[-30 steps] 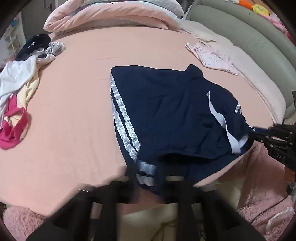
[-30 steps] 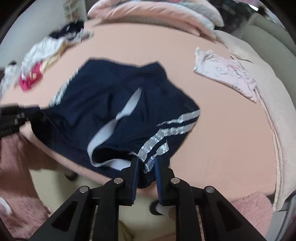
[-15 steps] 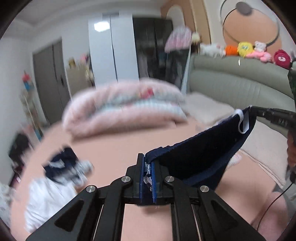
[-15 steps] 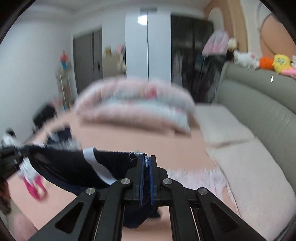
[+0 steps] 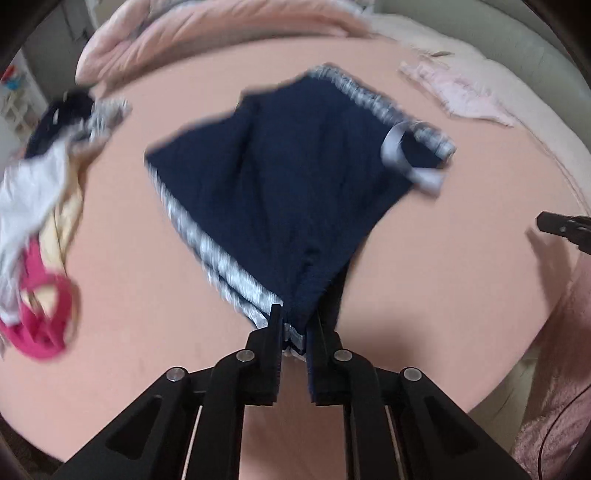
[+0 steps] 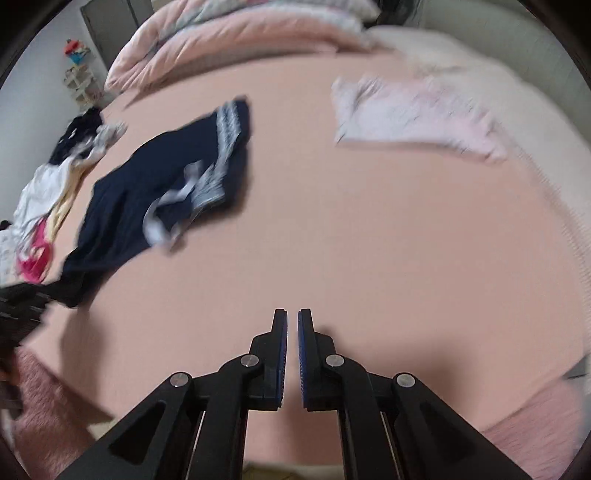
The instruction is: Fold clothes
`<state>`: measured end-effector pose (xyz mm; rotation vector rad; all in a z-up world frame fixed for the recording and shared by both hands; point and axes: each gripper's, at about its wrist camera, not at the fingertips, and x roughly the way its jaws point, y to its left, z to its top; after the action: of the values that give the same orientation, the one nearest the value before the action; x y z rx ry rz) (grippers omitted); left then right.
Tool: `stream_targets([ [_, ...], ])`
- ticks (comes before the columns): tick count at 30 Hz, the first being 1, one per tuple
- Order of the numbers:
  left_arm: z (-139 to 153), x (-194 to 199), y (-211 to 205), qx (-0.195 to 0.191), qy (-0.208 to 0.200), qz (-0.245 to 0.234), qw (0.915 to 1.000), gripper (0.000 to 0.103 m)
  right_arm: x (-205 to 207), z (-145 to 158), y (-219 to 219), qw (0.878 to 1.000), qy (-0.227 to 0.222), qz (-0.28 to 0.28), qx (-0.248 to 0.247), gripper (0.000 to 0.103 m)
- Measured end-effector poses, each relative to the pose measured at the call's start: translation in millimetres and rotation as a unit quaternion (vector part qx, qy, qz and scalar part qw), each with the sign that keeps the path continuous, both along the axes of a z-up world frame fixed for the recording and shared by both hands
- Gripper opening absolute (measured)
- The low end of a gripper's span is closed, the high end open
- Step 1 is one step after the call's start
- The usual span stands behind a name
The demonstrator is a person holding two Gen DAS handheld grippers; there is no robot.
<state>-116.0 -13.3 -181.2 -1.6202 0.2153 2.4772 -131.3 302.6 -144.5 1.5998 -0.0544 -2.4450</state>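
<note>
Navy shorts (image 5: pixel 280 177) with white side stripes lie spread on the pink bed sheet (image 5: pixel 461 266); they also show in the right wrist view (image 6: pixel 155 199). My left gripper (image 5: pixel 294 321) is shut on the shorts' near corner. My right gripper (image 6: pixel 292 325) is empty above bare sheet, its jaws a narrow gap apart; its tip shows in the left wrist view (image 5: pixel 554 223), well right of the shorts. The left gripper shows at the left edge of the right wrist view (image 6: pixel 26 302).
A pile of white, yellow and magenta clothes (image 5: pixel 33 236) lies at the left. A pale pink garment (image 6: pixel 413 118) lies at the far right. A pink duvet (image 5: pixel 221 33) is heaped at the bed's head. Pink fluffy rug (image 5: pixel 554 387) below the bed edge.
The shorts, held up in the air between both grippers half a second ago, now lie on the bed. My right gripper has let go and moved right; the left still holds a corner.
</note>
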Motion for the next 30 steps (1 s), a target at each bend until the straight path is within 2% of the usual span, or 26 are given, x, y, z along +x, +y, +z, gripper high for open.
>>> stream_targets([
  [2, 5, 5, -8, 0.025, 0.008, 0.021, 0.9994, 0.026, -2, 4, -14, 0.999, 0.013, 0.031, 0.008, 0.006],
  [3, 10, 6, -14, 0.043, 0.011, 0.033, 0.9984, 0.043, -7, 10, -22, 0.998, 0.027, 0.042, 0.024, 0.006],
  [4, 19, 9, -22, 0.063, 0.018, 0.046, 0.9968, 0.053, -13, 13, -26, 0.998, 0.034, 0.045, 0.022, 0.007],
  [5, 26, 12, -26, 0.083, 0.029, 0.058, 0.9945, 0.053, -18, 17, -30, 0.998, 0.041, 0.047, 0.019, 0.01],
  [7, 39, 17, -38, 0.121, 0.051, 0.082, 0.9879, 0.053, -34, 21, -33, 0.998, 0.048, 0.035, -0.008, 0.027],
  [8, 43, 23, -43, 0.143, 0.058, 0.098, 0.9831, 0.053, -44, 21, -38, 0.998, 0.048, 0.034, -0.014, 0.039],
  [9, 44, 27, -51, 0.179, 0.06, 0.115, 0.9752, 0.053, -55, 21, -42, 0.998, 0.048, 0.032, -0.019, 0.042],
  [13, 31, 31, -78, 0.288, 0.037, 0.202, 0.9354, 0.053, -96, 13, -65, 0.998, 0.035, 0.042, -0.023, 0.042],
  [15, 12, 25, -87, 0.32, 0.006, 0.232, 0.9186, 0.053, -114, -2, -70, 0.999, 0.014, 0.035, -0.017, 0.043],
  [18, -11, 11, -82, 0.336, -0.031, 0.24, 0.9103, 0.05, -138, -32, -78, 0.999, -0.037, 0.03, -0.007, 0.043],
  [19, -17, 7, -77, 0.346, -0.041, 0.235, 0.9073, 0.043, -140, -41, -82, 0.998, -0.052, 0.037, -0.015, 0.04],
  [20, -22, 4, -73, 0.355, -0.051, 0.231, 0.9047, 0.035, -140, -47, -86, 0.996, -0.062, 0.053, -0.025, 0.027],
  [21, -21, 2, -68, 0.346, -0.055, 0.227, 0.9087, 0.015, -137, -46, -90, 0.997, -0.049, 0.065, -0.018, 0.018],
  [22, -20, 1, -64, 0.337, -0.058, 0.224, 0.9127, 0.013, -133, -43, -91, 0.995, -0.049, 0.077, -0.03, 0.009],
  [24, -17, -1, -56, 0.32, -0.064, 0.216, 0.9201, 0.012, -120, -29, -84, 0.996, -0.033, 0.078, -0.037, 0.009],
  [26, 2, 5, -60, 0.316, -0.044, 0.206, 0.9251, 0.012, -107, -14, -75, 0.996, -0.013, 0.076, -0.042, 0.009],
  [28, 21, 12, -63, 0.311, -0.029, 0.192, 0.9302, 0.012, -88, 7, -52, 0.995, 0.007, 0.064, -0.069, 0.009],
  [30, 40, 20, -64, 0.307, -0.026, 0.172, 0.9357, 0.012, -59, 23, -29, 0.993, 0.006, 0.053, -0.108, 0.008],
])
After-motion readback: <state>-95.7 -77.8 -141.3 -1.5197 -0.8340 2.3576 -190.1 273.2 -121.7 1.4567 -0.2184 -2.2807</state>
